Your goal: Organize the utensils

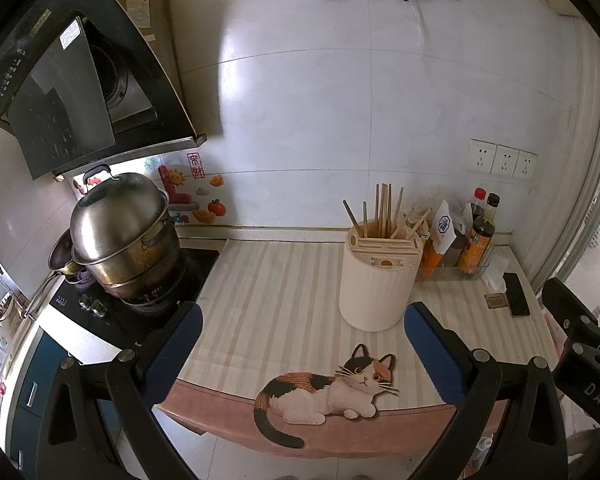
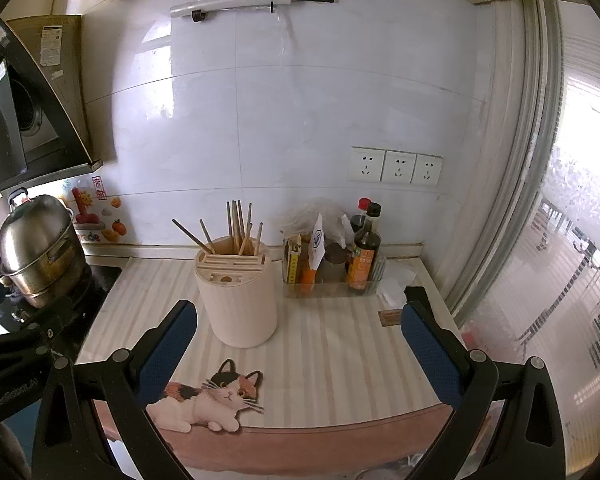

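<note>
Currently we hold both tools back from the counter, each with its jaws spread wide and empty: the left gripper (image 1: 303, 338) and the right gripper (image 2: 298, 334).

The chopsticks (image 1: 384, 212) stand upright or leaning in the rear well of the cream utensil holder (image 1: 378, 280), which rests on the striped mat (image 1: 276, 280) near the back wall. We see no loose utensil on the mat, so we judge the task to be either complete or at its approach stage; the frames do not settle which.

Relative position:
- In the left wrist view, the holder sits ahead and toward the right finger, apart from it.
- In the right wrist view, the holder sits ahead and toward the left finger, apart from it.

Any next move calls for a straight advance, aligned to a single stick, avoiding the condiment tray (image 2: 332, 280) beside the holder.
</note>
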Motion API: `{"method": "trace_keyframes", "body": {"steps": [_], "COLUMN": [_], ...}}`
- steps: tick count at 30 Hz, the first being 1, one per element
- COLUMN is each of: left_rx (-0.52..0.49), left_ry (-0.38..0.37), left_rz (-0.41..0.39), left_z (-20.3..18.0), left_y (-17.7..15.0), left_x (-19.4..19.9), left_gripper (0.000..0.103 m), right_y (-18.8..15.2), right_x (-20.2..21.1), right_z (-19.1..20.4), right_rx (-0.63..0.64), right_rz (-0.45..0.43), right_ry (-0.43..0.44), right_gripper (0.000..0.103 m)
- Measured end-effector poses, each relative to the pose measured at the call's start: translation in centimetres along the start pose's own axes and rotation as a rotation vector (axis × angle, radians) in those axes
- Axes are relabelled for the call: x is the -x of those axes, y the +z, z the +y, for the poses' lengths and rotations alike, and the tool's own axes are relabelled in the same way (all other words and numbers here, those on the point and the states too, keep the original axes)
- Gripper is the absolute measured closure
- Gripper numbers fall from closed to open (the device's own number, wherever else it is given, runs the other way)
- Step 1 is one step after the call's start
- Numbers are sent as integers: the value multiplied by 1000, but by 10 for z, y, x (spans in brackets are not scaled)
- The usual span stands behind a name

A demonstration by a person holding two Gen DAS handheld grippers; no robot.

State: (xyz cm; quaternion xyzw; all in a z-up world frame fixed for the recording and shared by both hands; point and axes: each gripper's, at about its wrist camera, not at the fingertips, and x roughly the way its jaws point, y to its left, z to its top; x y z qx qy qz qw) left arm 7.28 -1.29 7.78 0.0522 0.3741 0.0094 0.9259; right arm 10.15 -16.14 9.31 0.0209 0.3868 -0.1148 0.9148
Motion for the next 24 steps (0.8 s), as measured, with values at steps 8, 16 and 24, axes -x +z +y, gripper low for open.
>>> {"method": "trace_keyframes", "body": {"steps": [8,16,24], "left_rx": [1,0,0], "left_ry": [4,2,1], "left_rz": [-2,-2,-5], "left_z": [-2,-1,-3], "left_y": [0,0,-1], "left_x": [0,0,-1], "left_gripper": [0,0,0], "right_y": [0,2,3], "right_x": [0,-1,-1], "right_z": [0,-3,-4], "right_rx": [1,1,2], "right_rz": [-1,-3,0], "right_ry": [-1,0,0], "right_gripper": [0,0,0]}}
